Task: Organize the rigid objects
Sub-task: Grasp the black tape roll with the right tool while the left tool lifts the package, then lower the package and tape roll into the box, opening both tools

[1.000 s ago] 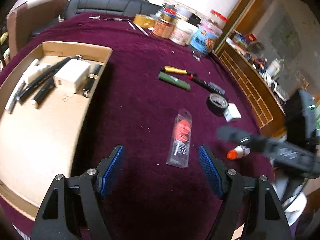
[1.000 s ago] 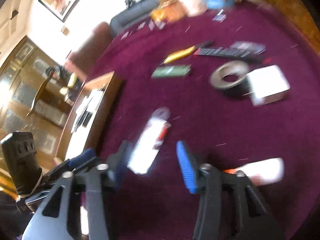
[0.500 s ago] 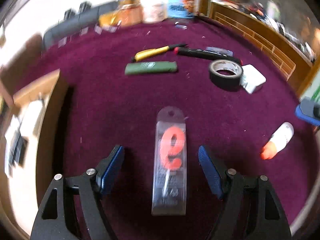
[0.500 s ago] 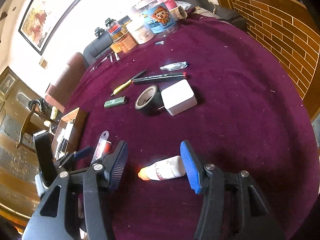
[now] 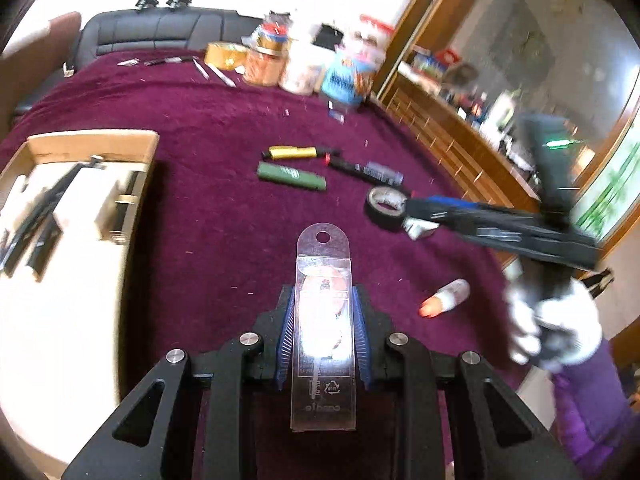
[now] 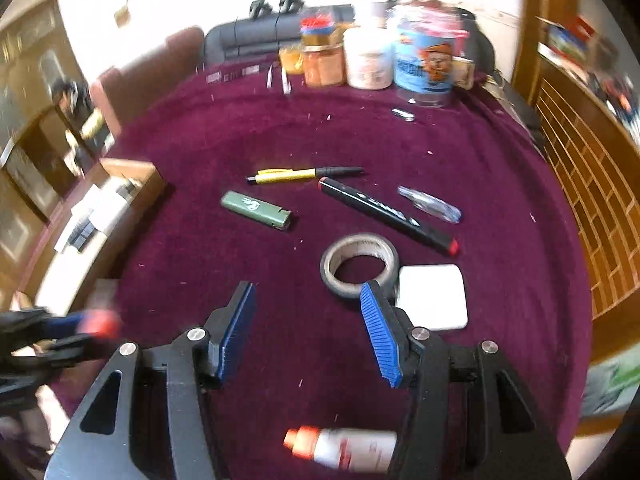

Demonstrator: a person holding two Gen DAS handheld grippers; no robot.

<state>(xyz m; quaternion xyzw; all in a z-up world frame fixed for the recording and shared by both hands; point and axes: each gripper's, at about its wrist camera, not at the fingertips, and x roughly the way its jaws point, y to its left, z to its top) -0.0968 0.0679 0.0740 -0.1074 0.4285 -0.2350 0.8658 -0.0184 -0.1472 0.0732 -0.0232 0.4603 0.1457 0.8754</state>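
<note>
My left gripper (image 5: 323, 334) is shut on a clear plastic candle pack (image 5: 324, 320) with a red number inside, held above the purple cloth. A cardboard box (image 5: 92, 144) with pens and a white block lies to the left. My right gripper (image 6: 308, 332) is open and empty above the cloth, just short of a black tape roll (image 6: 359, 264) and a white square block (image 6: 434, 296). A white glue bottle (image 6: 344, 448) with an orange cap lies below the right gripper's jaws. It also shows in the left wrist view (image 5: 446, 298).
A green lighter (image 6: 256, 210), a yellow pen (image 6: 300, 175), a black marker (image 6: 388, 216) and a small clear item (image 6: 430, 202) lie mid-table. Jars (image 6: 424, 64) and tape stand at the far edge. A wooden cabinet (image 6: 580, 168) is on the right.
My left gripper closed on the candle pack and lifted it off the cloth. My right gripper moved forward past the glue bottle toward the tape roll.
</note>
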